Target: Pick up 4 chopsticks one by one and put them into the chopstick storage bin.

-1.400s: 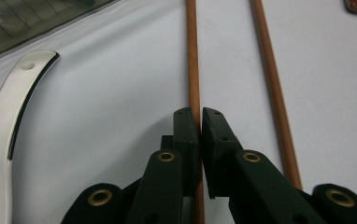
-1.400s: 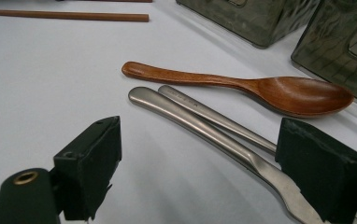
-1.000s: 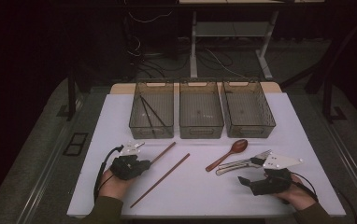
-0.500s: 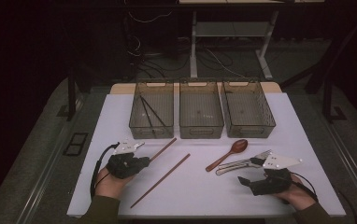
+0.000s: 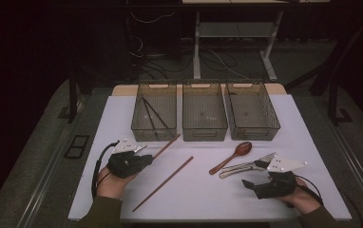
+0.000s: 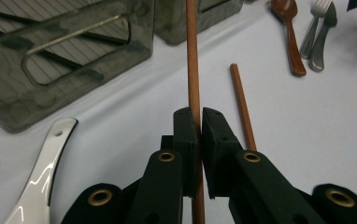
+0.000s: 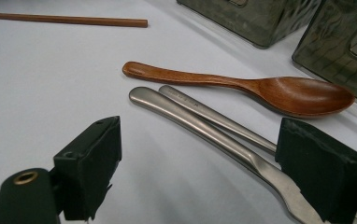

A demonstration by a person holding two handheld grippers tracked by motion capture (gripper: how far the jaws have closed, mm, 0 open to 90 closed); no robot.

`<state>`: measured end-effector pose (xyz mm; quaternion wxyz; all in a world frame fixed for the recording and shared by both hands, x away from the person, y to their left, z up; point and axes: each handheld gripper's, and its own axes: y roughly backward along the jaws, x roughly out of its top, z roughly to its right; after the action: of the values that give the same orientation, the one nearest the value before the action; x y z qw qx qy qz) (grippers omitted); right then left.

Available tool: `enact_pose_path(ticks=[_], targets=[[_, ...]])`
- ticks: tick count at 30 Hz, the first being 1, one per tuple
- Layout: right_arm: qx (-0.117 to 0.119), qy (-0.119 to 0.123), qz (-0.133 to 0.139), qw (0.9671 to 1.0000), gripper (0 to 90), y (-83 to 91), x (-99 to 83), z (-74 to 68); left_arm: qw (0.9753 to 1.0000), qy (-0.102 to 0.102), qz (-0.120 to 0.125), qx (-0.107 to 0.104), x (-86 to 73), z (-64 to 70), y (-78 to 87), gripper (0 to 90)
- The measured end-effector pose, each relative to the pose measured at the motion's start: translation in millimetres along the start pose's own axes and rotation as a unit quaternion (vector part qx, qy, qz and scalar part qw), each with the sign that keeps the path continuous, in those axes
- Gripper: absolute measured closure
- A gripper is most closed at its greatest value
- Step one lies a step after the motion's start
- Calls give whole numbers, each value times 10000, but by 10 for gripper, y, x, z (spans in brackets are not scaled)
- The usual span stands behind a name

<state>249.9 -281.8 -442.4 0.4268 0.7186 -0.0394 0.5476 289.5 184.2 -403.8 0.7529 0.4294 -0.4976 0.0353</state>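
White tabletop under dim light: the left gripper [image 6: 199,122] is clamped on one wooden chopstick [image 6: 193,60] near the left bin [image 5: 154,112]. The right gripper [image 7: 200,163] gapes over the metal cutlery [image 7: 200,122]. Next, probably, lift the chopstick into that bin.

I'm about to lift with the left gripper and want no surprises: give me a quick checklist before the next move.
1. Left gripper shut on the thin brown wooden chopstick: ok.
2. Second brown wooden chopstick lies apart from the jaws: ok.
3. Leftmost smoky transparent plastic bin has room; two dark sticks lie inside: ok.
4. Held chopstick's far end clears that bin's wall: cannot tell.
5. Right gripper open over the metal utensil handles, away from the left side: ok.
6. Brown wooden spoon lies outside the lift path: ok.
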Motion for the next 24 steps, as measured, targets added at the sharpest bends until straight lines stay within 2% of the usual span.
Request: enact_pose_path(ticks=[11, 24], targets=[[-13, -3, -3, 10000, 143, 2, 0, 9, 9998, 13, 191, 60, 108, -52, 0, 840], [-28, -18, 16, 10000, 143, 23, -1, 11, 9997, -60, 207, 113, 292, -110, -83, 840]])
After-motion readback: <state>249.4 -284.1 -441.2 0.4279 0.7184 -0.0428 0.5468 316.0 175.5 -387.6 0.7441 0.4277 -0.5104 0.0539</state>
